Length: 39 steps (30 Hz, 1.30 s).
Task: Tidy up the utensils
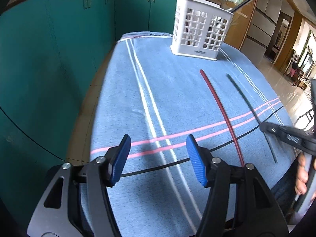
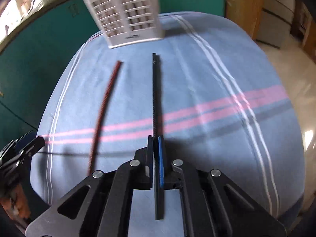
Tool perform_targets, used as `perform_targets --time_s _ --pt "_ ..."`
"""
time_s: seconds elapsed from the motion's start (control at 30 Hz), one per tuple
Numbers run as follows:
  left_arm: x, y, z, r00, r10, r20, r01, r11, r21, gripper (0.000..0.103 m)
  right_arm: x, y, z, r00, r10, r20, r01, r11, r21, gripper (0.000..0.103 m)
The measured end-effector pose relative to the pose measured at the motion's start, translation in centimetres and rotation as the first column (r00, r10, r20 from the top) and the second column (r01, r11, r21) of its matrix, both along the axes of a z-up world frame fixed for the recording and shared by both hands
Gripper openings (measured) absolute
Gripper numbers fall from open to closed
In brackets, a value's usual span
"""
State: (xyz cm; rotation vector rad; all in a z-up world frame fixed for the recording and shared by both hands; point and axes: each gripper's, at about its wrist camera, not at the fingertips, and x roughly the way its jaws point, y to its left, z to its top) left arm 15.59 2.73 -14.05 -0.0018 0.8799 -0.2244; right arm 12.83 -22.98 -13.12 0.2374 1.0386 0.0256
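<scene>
A white slotted utensil holder point(image 1: 199, 29) stands at the far end of the blue striped cloth point(image 1: 158, 90) and holds several utensils. It also shows in the right wrist view point(image 2: 128, 13). A long red chopstick point(image 1: 221, 114) lies on the cloth, seen too in the right wrist view point(image 2: 104, 110). My right gripper point(image 2: 156, 140) is shut on a long black chopstick point(image 2: 155, 90), holding it near its lower part; its far end points at the holder. In the left wrist view the right gripper point(image 1: 265, 127) meets the black chopstick point(image 1: 244, 100). My left gripper point(image 1: 158, 144) is open and empty over the cloth.
Teal cabinets point(image 1: 59, 49) stand along the left and back. Wooden furniture and a tiled floor point(image 1: 276, 75) lie to the right. The person's hand point(image 1: 304, 175) holds the right gripper at the right edge.
</scene>
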Motion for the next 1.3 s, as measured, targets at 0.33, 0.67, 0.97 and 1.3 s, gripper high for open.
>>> perform_targets --time_s 0.33,0.67,0.97,1.3 --pt "1.2 -9.5 -0.3 0.976 -0.218 -0.025 0.218 0.976 -0.006 0.058 -1.8 -3.7 0.3 0.992 -0.12 0.032 0.118 0.992 0.041 0.026" --pt "2.0 -11.3 -1.6 0.981 -0.189 -0.046 0.192 0.978 0.084 0.007 -0.7 -2.7 -0.1 0.998 -0.052 0.043 0.052 0.999 0.003 0.024" --pt "1.0 -7.5 -1.3 0.992 -0.085 -0.097 0.094 0.991 0.09 0.005 0.3 1.0 -0.4 0.994 0.1 0.047 -0.102 0.994 0.032 0.006" --pt "-2.2 -7.6 -0.8 0.987 -0.111 -0.113 0.125 0.984 0.13 0.006 -0.2 1.5 0.0 0.991 0.124 0.047 -0.125 0.992 0.012 0.021"
